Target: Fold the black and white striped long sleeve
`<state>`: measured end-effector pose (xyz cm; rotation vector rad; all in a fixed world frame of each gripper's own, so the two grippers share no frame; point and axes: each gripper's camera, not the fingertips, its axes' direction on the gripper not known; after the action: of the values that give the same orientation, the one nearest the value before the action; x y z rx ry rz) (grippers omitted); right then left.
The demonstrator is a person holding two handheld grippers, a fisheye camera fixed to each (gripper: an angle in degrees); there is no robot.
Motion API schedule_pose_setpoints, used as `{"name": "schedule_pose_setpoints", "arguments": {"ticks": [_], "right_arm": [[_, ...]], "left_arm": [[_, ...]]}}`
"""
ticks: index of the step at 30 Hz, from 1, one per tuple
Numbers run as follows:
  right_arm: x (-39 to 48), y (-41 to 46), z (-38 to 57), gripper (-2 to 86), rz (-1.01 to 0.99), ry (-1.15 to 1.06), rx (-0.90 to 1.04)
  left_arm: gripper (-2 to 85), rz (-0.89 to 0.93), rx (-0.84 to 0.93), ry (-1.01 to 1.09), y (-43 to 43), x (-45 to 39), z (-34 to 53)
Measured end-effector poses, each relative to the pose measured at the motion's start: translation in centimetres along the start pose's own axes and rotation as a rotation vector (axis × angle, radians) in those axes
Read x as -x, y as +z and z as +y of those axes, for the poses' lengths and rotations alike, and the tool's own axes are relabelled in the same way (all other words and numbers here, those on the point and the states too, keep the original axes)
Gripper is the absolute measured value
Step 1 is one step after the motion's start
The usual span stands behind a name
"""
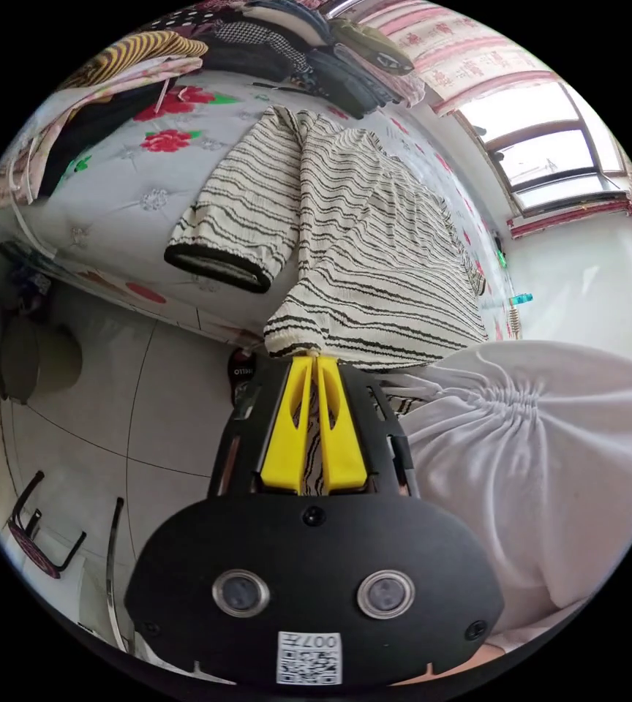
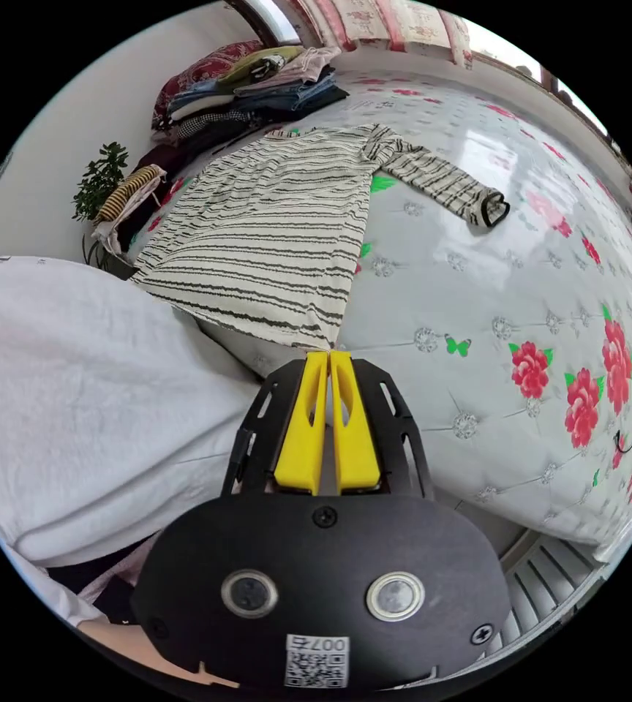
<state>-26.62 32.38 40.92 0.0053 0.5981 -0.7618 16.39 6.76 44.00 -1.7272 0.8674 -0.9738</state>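
Striped long sleeve (image 2: 272, 227) flat on floral bed (image 2: 477, 307), hem corners clamped

Striped long sleeve (image 2: 272, 227) lies spread flat, hem at bed edge.

The bed (image 2: 477, 307) carries a floral quilted cover. The striped long sleeve (image 2: 272, 219) lies flat, hem at the near edge. Stacked clothes (image 2: 257, 80) occupy the far edge.
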Motion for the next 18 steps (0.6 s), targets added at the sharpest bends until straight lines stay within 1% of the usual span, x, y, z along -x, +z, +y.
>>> {"name": "schedule_pose_setpoints", "arguments": {"ticks": [3,6,10,12,15,18], "right_arm": [[-1.6,2.7,1.2,-0.2,-0.041,0.086,0.074],[-1.3,1.8,1.8,-0.2,0.006,0.086,0.102],[0.3,-3.1,-0.1,-0.3,0.185,0.045,0.024],[1.6,-3.8,-2.8,-0.3,0.209,0.008,-0.005],[5.4,-2.5,-8.6,-0.3,0.131,-0.069,-0.06],[10.7,0.8,-14.4,-0.3,0.03,-0.167,-0.066]], "left_arm": [[2.0,0.064,0.016,-0.034,1.8,1.9,0.4],[3.9,0.068,-0.029,-0.067,0.9,3.7,0.9],[5.1,-0.074,-0.103,-0.18,-1.4,7.5,0.7],[6.4,-0.112,-0.133,-0.216,-1.9,8.9,-0.5],[8.4,-0.132,-0.173,-0.209,-1.9,9.5,-4.4],[10.6,-0.178,-0.198,-0.166,-1.1,8.7,-8.7]]}}
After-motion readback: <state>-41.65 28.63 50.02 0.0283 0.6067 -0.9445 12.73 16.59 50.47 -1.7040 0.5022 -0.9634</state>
